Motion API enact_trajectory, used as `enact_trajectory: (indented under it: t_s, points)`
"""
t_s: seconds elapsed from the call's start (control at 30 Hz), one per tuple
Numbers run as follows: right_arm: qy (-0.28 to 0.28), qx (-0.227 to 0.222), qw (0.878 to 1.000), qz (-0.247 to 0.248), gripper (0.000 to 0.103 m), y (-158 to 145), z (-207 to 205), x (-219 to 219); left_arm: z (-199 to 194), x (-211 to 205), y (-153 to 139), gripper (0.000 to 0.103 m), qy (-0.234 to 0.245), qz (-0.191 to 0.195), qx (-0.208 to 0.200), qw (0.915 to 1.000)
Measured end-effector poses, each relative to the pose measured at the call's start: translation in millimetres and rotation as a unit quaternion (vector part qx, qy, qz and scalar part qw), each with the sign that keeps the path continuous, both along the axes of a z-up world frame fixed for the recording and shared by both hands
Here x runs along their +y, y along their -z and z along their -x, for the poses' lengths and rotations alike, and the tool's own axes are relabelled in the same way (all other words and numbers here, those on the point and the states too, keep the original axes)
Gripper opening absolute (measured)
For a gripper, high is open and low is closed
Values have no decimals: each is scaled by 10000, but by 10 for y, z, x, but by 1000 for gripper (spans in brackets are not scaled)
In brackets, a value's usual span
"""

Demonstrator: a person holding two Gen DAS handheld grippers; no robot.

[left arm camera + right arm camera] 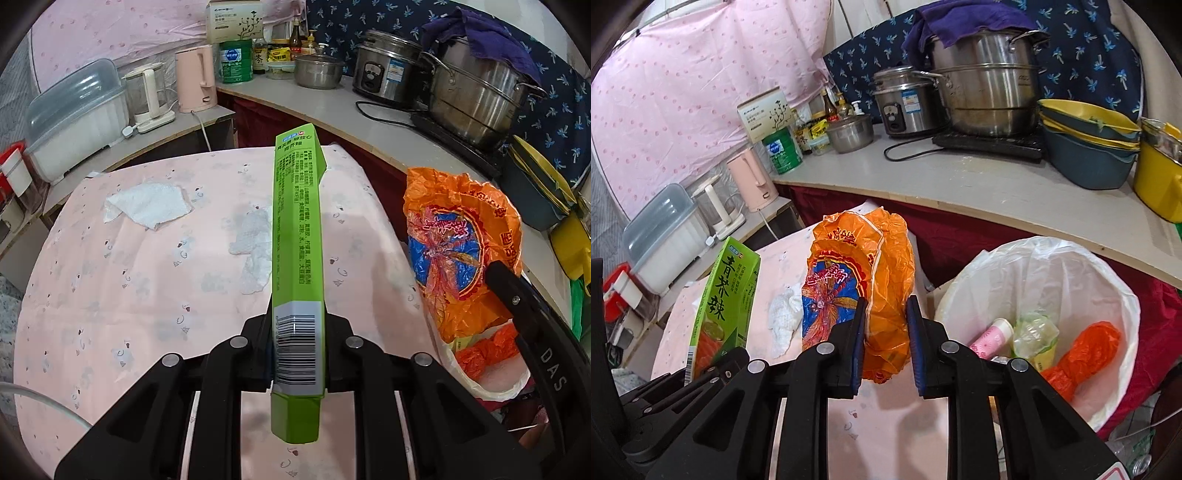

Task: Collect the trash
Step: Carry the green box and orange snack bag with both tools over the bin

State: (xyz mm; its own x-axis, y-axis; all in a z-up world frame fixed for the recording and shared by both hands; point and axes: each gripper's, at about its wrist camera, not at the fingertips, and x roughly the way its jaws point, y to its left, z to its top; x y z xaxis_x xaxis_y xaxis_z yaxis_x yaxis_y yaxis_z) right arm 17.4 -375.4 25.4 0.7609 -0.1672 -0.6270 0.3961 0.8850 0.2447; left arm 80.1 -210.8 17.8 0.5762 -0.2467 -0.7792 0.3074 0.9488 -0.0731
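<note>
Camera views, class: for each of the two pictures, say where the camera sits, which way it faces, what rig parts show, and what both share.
Left wrist: on the left gripper, facing down over the pink tablecloth; its black fingers clamp a tall green carton.
Right wrist: on the right gripper, facing the white-lined bin; its blue pads clamp a crumpled orange plastic bag.
Shared: carton, bag, bin, steel stockpot.
</note>
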Motion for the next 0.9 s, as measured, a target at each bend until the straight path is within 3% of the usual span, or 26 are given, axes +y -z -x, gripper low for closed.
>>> enact_trajectory:
  t_s: [0.43,0.9]
  points:
    - [607,-192,9980,-28,20,-111,568,-481,462,-640,-127,17,792,-102,-220,9966]
    - [1350,-88,9906,-217,20,94,1070,-1141,739,-1362,87,17,1600,-320,-103,9865]
